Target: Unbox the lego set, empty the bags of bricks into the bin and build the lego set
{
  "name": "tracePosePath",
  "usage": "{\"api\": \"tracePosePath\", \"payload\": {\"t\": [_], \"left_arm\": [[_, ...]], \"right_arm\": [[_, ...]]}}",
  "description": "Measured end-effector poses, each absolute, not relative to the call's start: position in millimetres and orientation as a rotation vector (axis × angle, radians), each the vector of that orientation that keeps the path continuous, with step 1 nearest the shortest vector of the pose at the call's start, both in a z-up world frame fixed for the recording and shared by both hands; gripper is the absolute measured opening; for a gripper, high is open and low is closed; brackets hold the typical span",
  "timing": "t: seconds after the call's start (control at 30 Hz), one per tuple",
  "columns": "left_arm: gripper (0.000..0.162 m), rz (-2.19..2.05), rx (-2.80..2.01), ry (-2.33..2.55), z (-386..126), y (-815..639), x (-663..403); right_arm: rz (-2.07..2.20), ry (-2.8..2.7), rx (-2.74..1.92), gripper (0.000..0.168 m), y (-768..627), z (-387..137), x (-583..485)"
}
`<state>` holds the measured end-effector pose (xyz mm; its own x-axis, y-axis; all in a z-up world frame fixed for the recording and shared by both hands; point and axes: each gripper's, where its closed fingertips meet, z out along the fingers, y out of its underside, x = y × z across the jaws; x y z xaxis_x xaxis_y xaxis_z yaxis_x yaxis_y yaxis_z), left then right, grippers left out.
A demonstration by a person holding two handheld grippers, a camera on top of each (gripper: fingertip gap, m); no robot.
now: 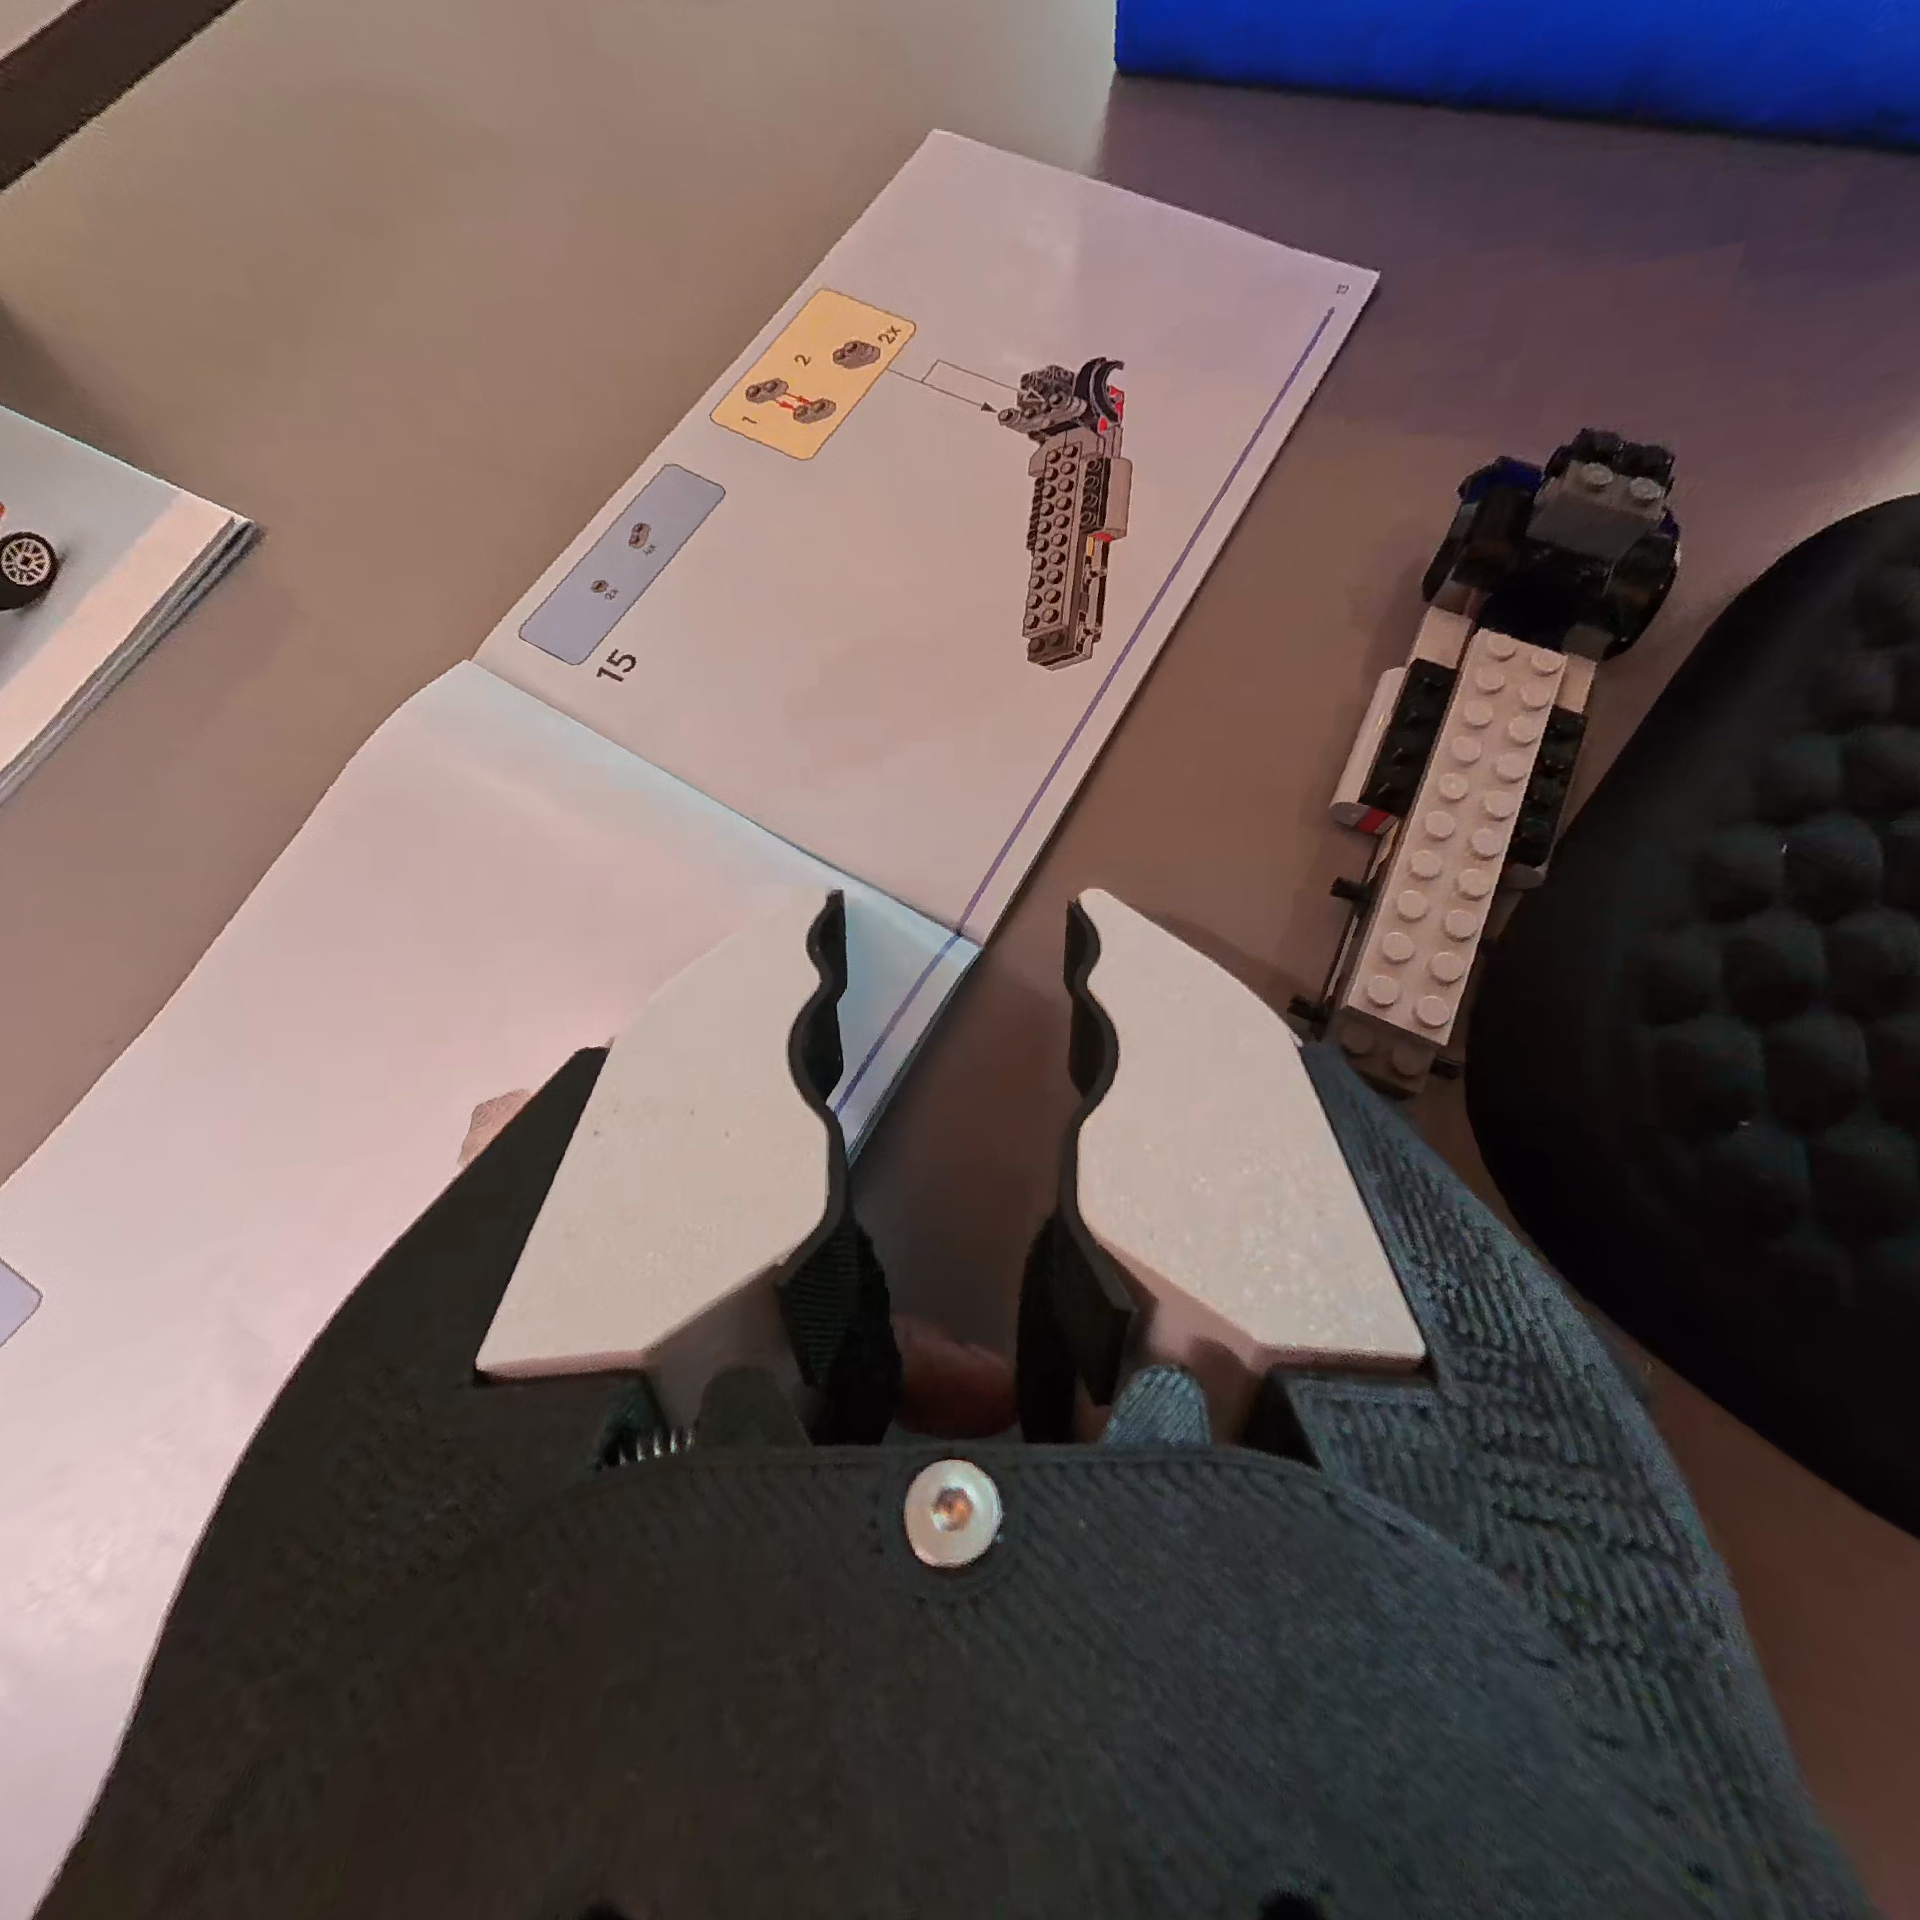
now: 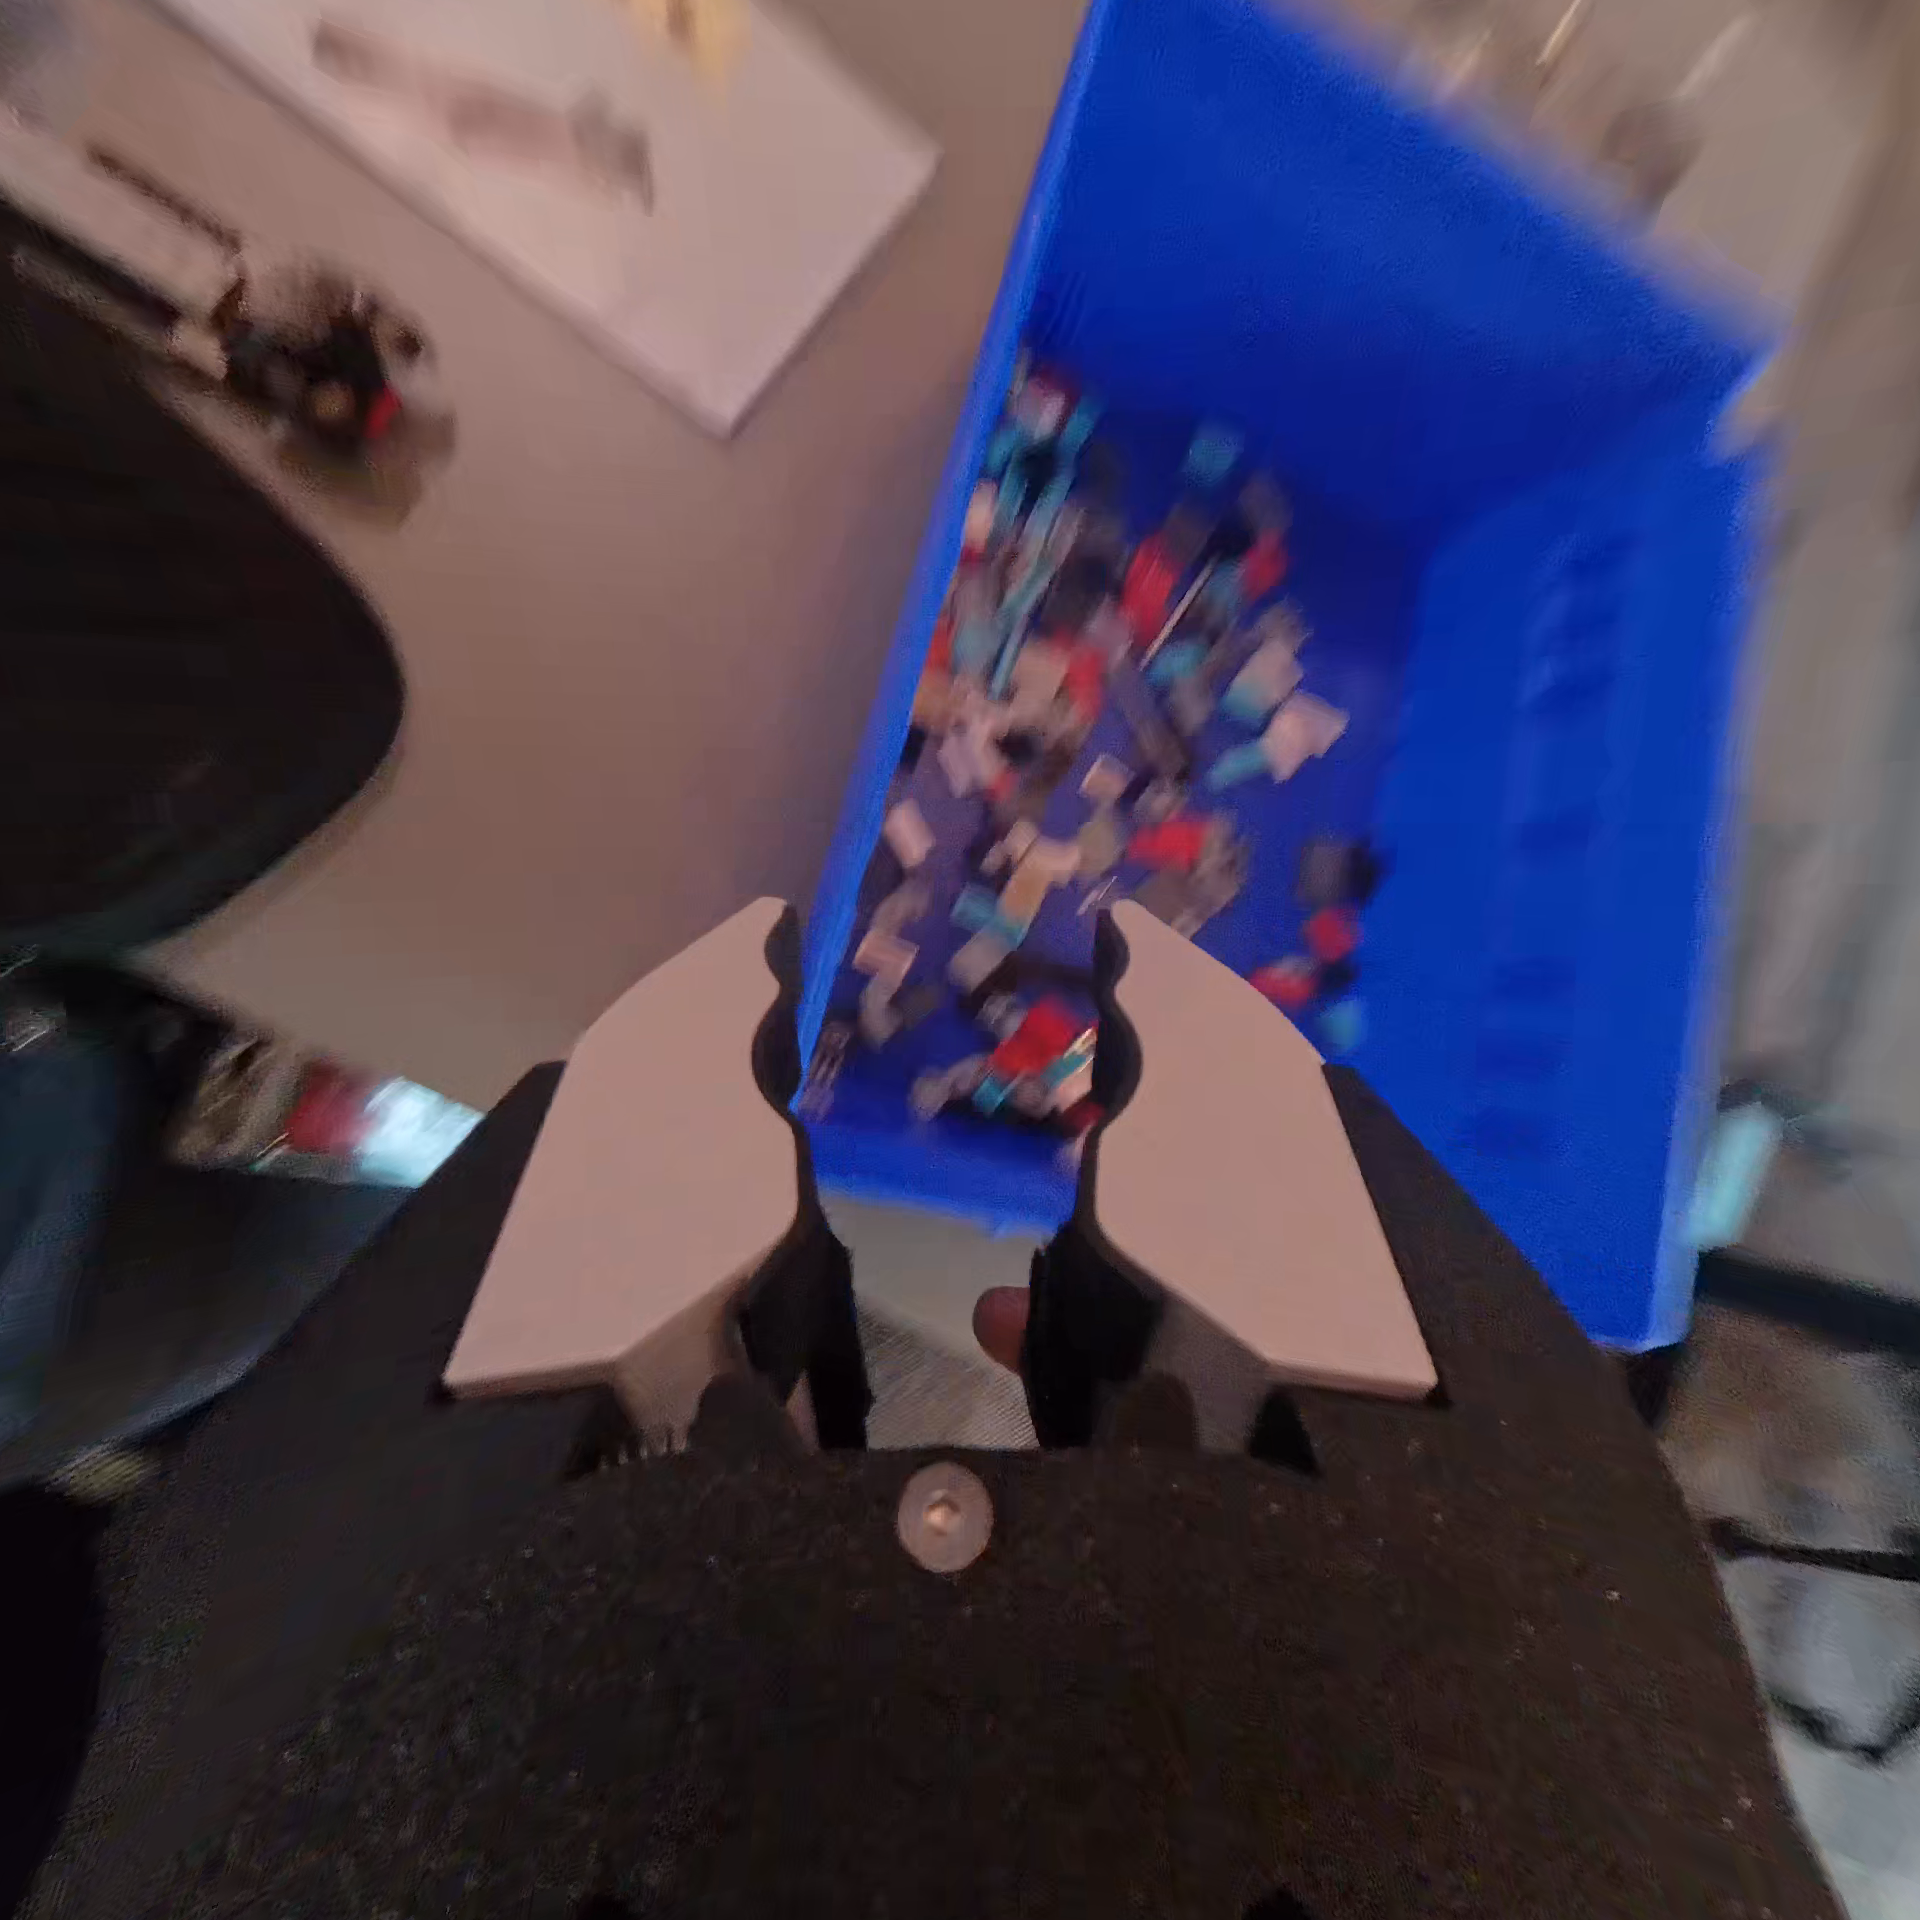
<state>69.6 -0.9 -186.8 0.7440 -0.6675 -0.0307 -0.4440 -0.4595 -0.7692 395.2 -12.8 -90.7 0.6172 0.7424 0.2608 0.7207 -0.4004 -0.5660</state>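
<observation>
The part-built lego model (image 1: 1475, 769), grey, white and black, lies on the table right of the open instruction booklet (image 1: 883, 582). My left gripper (image 1: 956, 914) is open and empty, over the booklet's near edge, just left of the model. In the blurred right wrist view, my right gripper (image 2: 945, 925) is open and empty above the near end of the blue bin (image 2: 1558, 831), which holds several loose bricks (image 2: 1091, 748). The model (image 2: 301, 353) and the booklet (image 2: 644, 187) show at upper left there.
A black dimpled pad (image 1: 1766, 935) lies right of the model and shows again in the right wrist view (image 2: 156, 623). A second booklet with a small wheel (image 1: 26, 566) on it lies at far left. The bin's edge (image 1: 1507, 42) is at the top.
</observation>
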Motion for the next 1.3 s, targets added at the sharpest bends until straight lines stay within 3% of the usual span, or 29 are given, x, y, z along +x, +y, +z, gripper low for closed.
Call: {"api": "tracePosePath", "payload": {"t": [0.03, 0.13, 0.57, 1.03, 1.3], "left_arm": [[0.04, -0.345, -2.134, 0.838, -188, -1, 70], [0.04, -0.331, -2.147, 0.842, -190, -1, 69], [0.039, -0.297, -2.142, 0.856, -191, -1, 69], [0.039, -0.326, -2.155, 0.85, -191, -1, 69], [0.039, -0.32, -2.152, 0.852, -191, -1, 69]], "right_arm": [[0.14, -1.128, -2.265, 0.054, -23, -102, 400], [0.329, -1.248, -2.33, 0.029, -52, -125, 387], [0.718, -1.665, -2.023, 0.035, -80, -116, 307], [1.072, -1.683, -1.872, 0.032, -97, -99, 292], [1.015, -1.626, -1.87, 0.032, -83, -89, 308]]}}
